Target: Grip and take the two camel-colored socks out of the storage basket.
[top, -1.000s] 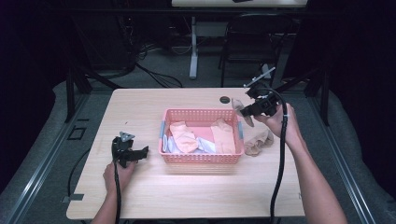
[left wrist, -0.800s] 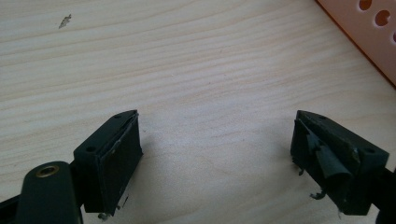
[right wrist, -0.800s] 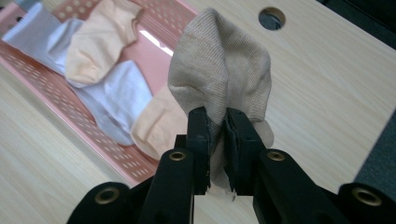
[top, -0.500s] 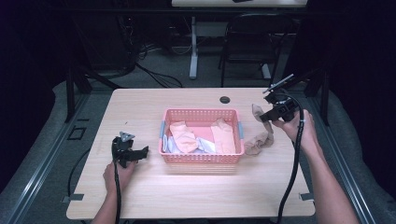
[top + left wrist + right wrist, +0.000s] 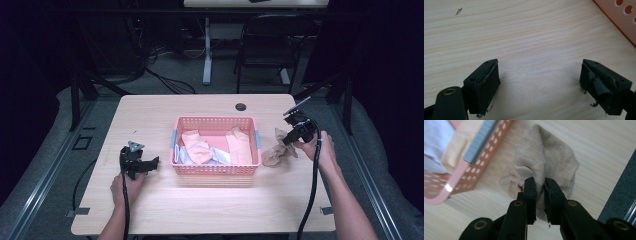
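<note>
Just right of the basket (image 5: 216,170), tongs (image 5: 539,185) pinch the sock (image 5: 549,160).

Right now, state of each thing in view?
Left gripper: open, nothing between its jaws, resting on the table.
Right gripper: shut on the beige sock.
Beige sock: bunched, on the table right of the basket.
Pink basket: upright, holding folded clothes.

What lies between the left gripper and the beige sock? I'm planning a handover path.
The pink basket of clothes sits between the left gripper and the beige sock, as the high view shows.
</note>
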